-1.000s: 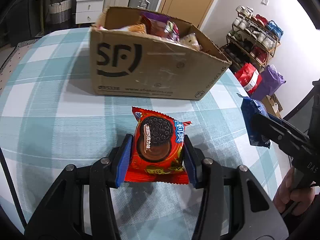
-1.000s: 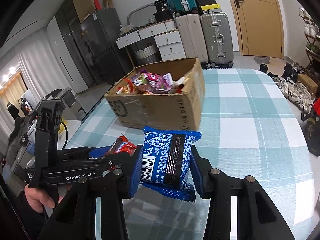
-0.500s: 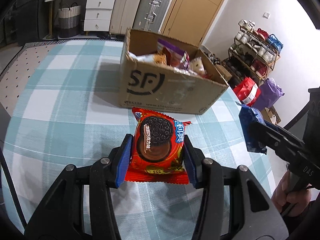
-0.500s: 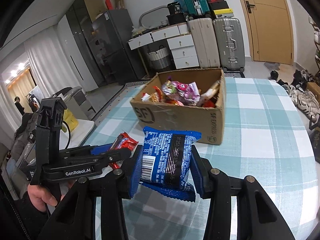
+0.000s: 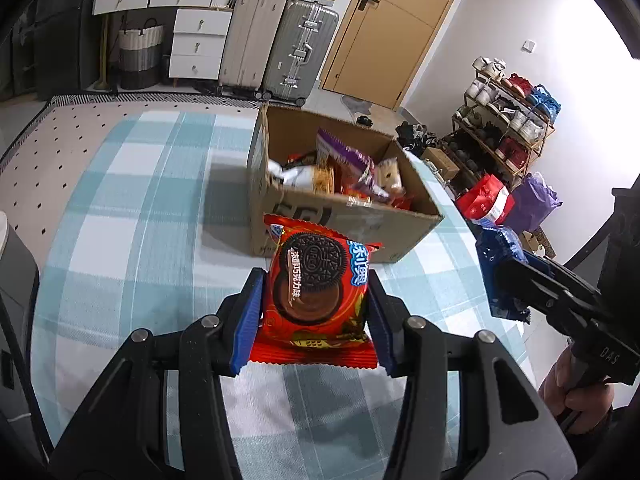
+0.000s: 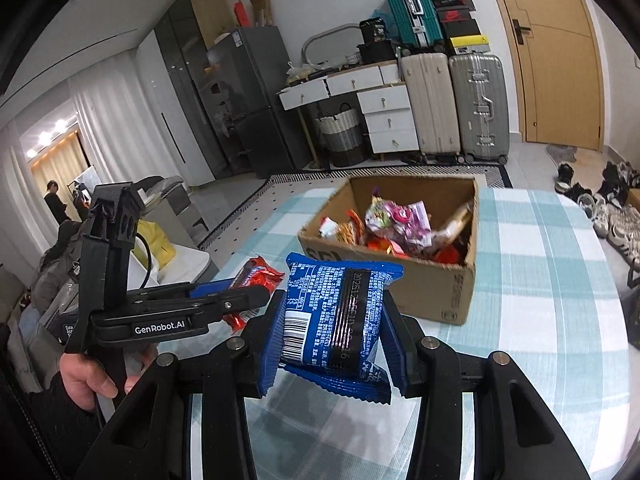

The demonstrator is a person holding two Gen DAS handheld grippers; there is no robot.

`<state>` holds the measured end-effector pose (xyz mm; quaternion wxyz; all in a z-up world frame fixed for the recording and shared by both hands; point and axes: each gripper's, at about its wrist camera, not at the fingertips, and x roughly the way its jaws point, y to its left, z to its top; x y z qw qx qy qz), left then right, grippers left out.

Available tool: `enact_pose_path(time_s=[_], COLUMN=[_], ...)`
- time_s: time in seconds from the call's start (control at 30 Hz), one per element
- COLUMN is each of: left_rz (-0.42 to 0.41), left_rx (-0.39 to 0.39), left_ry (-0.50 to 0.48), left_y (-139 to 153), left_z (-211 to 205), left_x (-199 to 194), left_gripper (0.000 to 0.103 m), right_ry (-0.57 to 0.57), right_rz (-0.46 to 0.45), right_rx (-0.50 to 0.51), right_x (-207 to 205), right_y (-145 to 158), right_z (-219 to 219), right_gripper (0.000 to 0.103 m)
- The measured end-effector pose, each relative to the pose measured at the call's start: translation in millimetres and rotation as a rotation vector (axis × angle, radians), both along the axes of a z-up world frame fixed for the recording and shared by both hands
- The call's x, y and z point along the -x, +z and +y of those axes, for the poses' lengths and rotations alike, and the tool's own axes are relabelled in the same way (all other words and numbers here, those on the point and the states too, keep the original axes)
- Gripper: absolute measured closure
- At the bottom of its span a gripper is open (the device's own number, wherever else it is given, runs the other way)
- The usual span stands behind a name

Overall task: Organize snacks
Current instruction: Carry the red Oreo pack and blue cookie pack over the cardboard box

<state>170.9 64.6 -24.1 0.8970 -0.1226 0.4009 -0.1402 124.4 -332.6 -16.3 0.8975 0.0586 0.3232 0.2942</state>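
Checked teal-and-white cloth covers the worktop [image 5: 120, 240], and behind it the room is crowded with suitcases, a white drawer unit and a wooden door along the top of both views. At the centre of each frame sits an open cardboard box [image 5: 360, 224], already heaped with mixed snack packets, which looks like the collecting point for the task. The left gripper [image 5: 316, 300] has its jaws clamped on the sides of a red Oreo packet [image 5: 316, 284], held upright at lower centre of the left wrist view and lifted clear of the cloth, just short of the box's near wall. The right gripper [image 6: 332, 320] has its jaws clamped on a blue snack packet [image 6: 336, 316], back side with barcode toward the camera, likewise raised in front of the box. Gripping each packet by its edges and carrying it high probably serves to clear the box wall before dropping it in. The left wrist view shows the Oreo front and, at its right edge, the other gripper with the blue packet and a hand on its handle; it also shows a shoe rack at upper right. The right wrist view shows, at left, the left gripper side-on with the red packet at its tip, and a fridge beyond.
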Motion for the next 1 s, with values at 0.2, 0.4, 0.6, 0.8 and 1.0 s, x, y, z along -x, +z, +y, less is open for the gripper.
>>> enact_pose_path(time_s=[0.2,0.4,0.6,0.8,1.0], left_rz=[-0.022,-0.031,-0.043,-0.064,-0.074], left_rx=[-0.005,-0.015,-0.032,-0.087,-0.118], left_ry=[-0.008,-0.019,-0.026,-0.034,-0.06], left_y=[27,45,64,76,82], left_z=[-1,-7,-16,-32,-52], left_x=[-6,-22,-46,-75,-99], left_gripper=[0.058,0.058,0.058,0.058,0.058], right_ry=[0.011,0.021,0.026,0.033,0.025], right_rz=[-0.027,-0.035,-0.051,-0.06,-0.052], right_rx=[-0.005,-0.001,-0.007,-0.009,-0.004], right_x=[-8,-22,-40,-61,-86], right_y=[16,25,36,46,48], right_z=[-1,-3,-6,-7,-10], right_gripper=[0.059,0.059,0.059,0.059,0.059])
